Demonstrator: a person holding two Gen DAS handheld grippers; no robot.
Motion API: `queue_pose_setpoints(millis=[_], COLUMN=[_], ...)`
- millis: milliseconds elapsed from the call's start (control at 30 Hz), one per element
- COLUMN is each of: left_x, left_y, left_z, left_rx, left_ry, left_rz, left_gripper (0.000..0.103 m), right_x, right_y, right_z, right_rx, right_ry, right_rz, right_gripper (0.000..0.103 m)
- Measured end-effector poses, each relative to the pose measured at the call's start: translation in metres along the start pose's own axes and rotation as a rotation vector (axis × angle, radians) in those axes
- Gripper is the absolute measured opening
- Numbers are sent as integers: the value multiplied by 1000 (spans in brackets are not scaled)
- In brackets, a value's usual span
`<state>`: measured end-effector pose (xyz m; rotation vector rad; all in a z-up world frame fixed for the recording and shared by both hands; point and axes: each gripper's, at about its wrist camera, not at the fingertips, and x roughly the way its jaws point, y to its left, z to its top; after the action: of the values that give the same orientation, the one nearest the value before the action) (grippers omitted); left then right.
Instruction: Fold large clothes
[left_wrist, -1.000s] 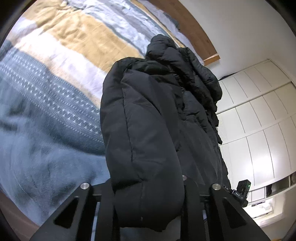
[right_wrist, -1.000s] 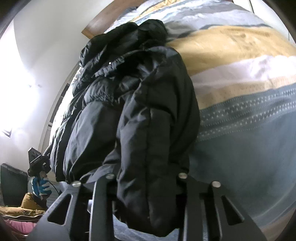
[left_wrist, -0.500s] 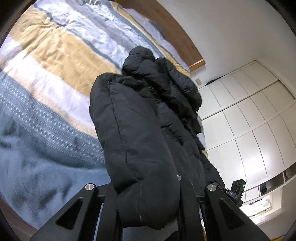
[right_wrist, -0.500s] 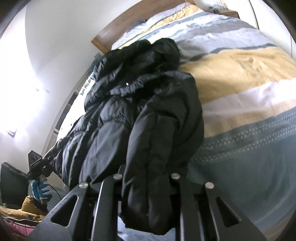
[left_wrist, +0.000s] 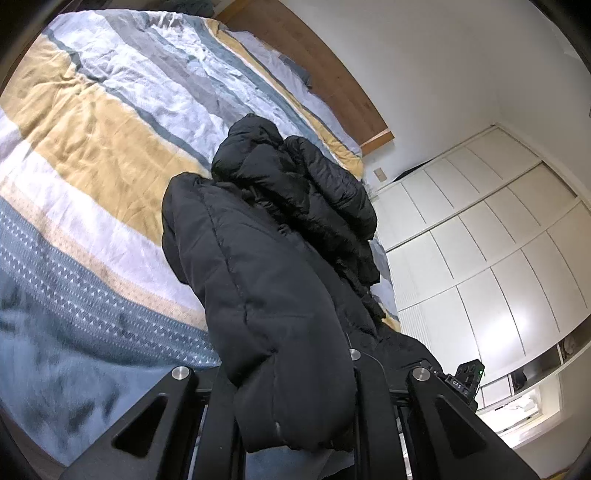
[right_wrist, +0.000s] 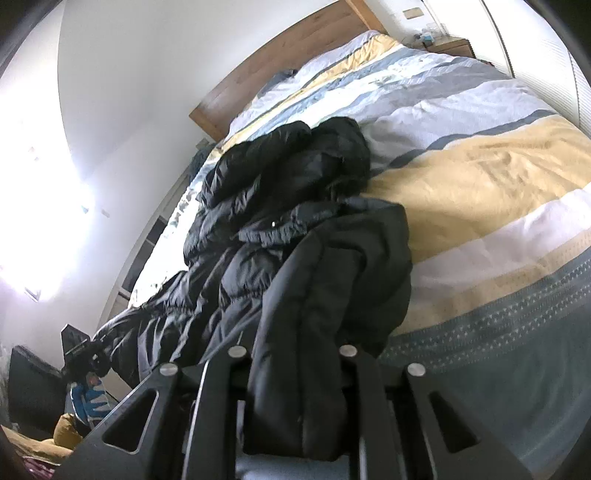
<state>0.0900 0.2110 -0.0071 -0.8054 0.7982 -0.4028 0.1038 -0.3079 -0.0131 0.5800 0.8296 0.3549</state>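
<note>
A large black puffer jacket (left_wrist: 280, 266) lies stretched along the striped bed cover (left_wrist: 92, 122), its hood at the far end. My left gripper (left_wrist: 291, 384) is shut on one thick padded edge of it, which bulges out between the fingers. In the right wrist view my right gripper (right_wrist: 291, 373) is shut on another padded edge of the same jacket (right_wrist: 280, 236). Both held ends are lifted off the bed while the rest trails back over it. The other hand-held gripper (left_wrist: 467, 380) shows at the right of the left wrist view.
The bed cover (right_wrist: 480, 177) has yellow, white, grey and blue stripes. A wooden headboard (left_wrist: 332, 74) stands at the far end. White wardrobe doors (left_wrist: 480, 240) line one side. A bedside table (right_wrist: 447, 46) stands by the headboard. A gloved hand (right_wrist: 86, 400) shows low at the left.
Both grippers have pulled back and up with the jacket still held. More of the bed and headboard shows, and the jacket lies more stretched out and farther away.
</note>
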Motion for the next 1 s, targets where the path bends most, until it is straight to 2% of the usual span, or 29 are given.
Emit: queue_pose_setpoints(millis=[367, 733, 900, 1000], left_x=[3, 17, 22, 24], left_y=[-13, -20, -27, -34], left_z=[30, 55, 79, 105], left_rx=[19, 20, 22, 25], left_ry=[-35, -51, -74, -103], left_rz=[-12, -21, -34, -41], left_gripper=[11, 11, 11, 12], right_x=[5, 11, 11, 11], right_y=[-3, -2, -1, 1], right_z=[28, 53, 78, 105], right_rx=[35, 29, 48, 67], right_ry=[-60, -74, -104, -134], right_rz=[25, 37, 58, 65], right_gripper=[13, 12, 12, 12])
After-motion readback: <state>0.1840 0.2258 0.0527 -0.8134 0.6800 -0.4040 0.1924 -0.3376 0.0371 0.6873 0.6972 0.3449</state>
